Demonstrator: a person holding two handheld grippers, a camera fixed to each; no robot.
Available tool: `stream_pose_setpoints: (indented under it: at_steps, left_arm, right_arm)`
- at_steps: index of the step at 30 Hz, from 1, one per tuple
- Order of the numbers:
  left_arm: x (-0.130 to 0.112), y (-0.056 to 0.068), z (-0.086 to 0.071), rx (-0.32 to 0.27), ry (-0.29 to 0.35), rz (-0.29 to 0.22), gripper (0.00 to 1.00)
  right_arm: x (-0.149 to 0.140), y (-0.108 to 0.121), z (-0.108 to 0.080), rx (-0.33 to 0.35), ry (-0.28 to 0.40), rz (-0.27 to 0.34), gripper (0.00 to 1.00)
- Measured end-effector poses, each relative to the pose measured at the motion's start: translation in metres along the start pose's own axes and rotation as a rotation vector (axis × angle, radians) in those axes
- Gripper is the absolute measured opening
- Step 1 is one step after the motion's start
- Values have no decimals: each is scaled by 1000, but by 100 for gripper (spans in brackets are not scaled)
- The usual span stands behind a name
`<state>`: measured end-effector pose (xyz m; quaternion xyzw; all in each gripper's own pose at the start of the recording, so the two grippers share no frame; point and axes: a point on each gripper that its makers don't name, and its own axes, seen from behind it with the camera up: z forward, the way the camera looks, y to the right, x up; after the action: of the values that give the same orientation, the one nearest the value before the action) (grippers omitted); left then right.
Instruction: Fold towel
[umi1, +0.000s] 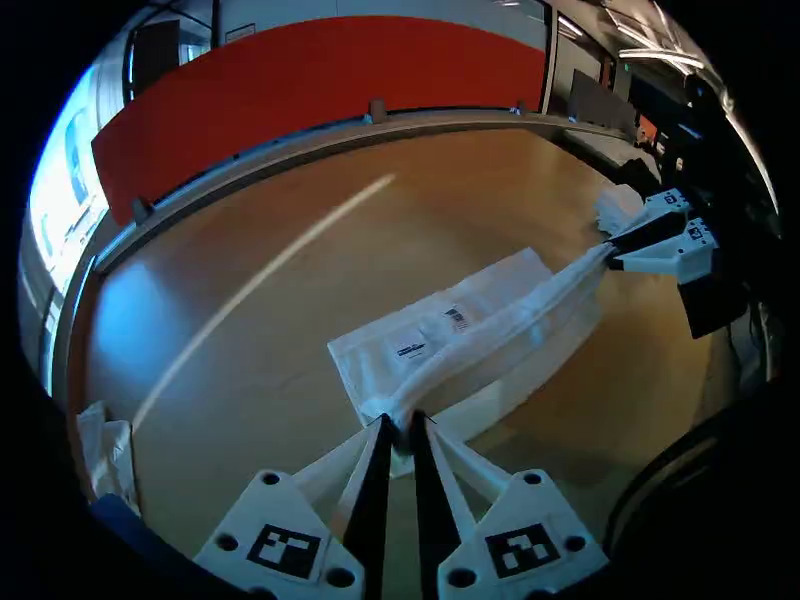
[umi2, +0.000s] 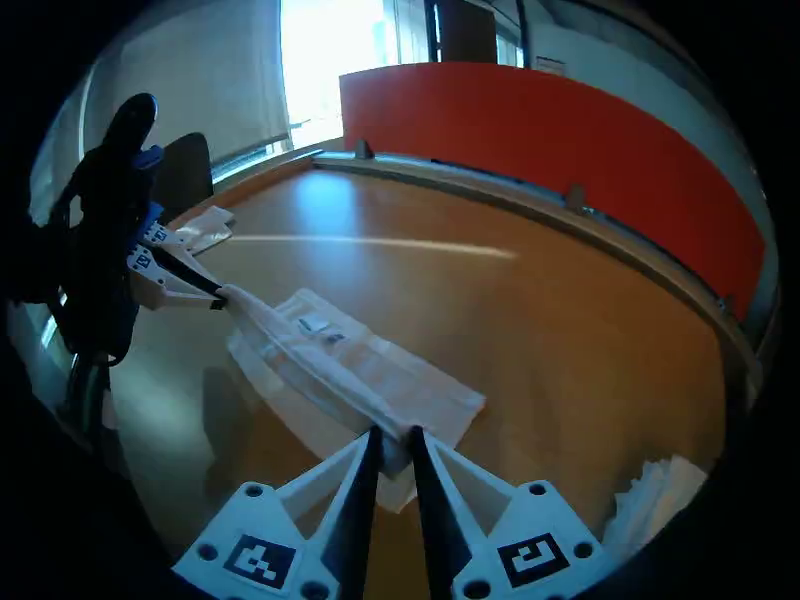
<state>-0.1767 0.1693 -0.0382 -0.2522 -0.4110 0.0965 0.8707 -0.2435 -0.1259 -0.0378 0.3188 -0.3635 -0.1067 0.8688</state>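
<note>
The white cloth towel (umi1: 470, 340) lies near the middle of the brown wooden desk (umi1: 260, 330), partly flat, with small labels facing up. One long edge is raised off the desk and gathered into a taut ridge that spans both tools. The left tool (umi1: 401, 422) has its fingers almost closed, with one end of this ridge pinched between them. The right tool (umi2: 394, 435) has its fingers equally narrow and clamps the opposite end. In the left gripper view, the right tool appears at the far end of the ridge. A separate white cloth (umi2: 205, 228) rests on the desk, well apart from the towel. A red partition panel (umi2: 560, 150) stands along the far desk edge.
</note>
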Motion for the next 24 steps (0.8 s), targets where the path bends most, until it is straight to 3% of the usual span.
stream_pose_setpoints:
  at_steps: [12,24]
  left_arm:
    - [-2,-10,28,41,-3,-12,20]
    - [1,-27,48,103,-1,23,32]
  right_arm:
    - [-12,15,25,-40,-34,27,25]
    - [-15,35,39,-116,-42,12,48]
